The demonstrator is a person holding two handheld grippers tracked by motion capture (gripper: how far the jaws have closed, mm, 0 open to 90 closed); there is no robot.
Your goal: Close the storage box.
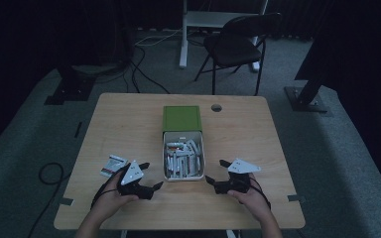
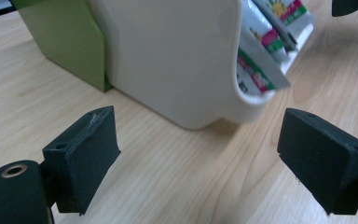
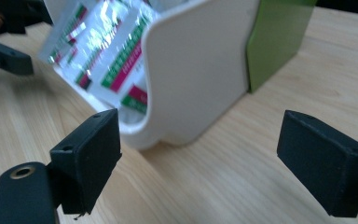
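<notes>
A white tray (image 1: 202, 161) full of several sachets (image 1: 181, 157) lies mid-table, pulled out of a green sleeve (image 1: 181, 118). My left gripper (image 1: 151, 174) rests on the table left of the tray, open and empty, its jaws facing the tray's white side wall (image 2: 168, 60) and the green sleeve (image 2: 60, 42). My right gripper (image 1: 217, 171) sits right of the tray, open, with nothing between its jaws. Its view has the tray wall (image 3: 196, 74), the shiny sachets (image 3: 107, 51) and the green sleeve (image 3: 275, 37) just ahead.
One loose sachet (image 1: 113, 165) lies on the wooden table (image 1: 129, 119) left of my left hand. A round cable hole (image 1: 216, 107) is near the far edge. A black chair (image 1: 233, 47) stands on the carpet beyond the table.
</notes>
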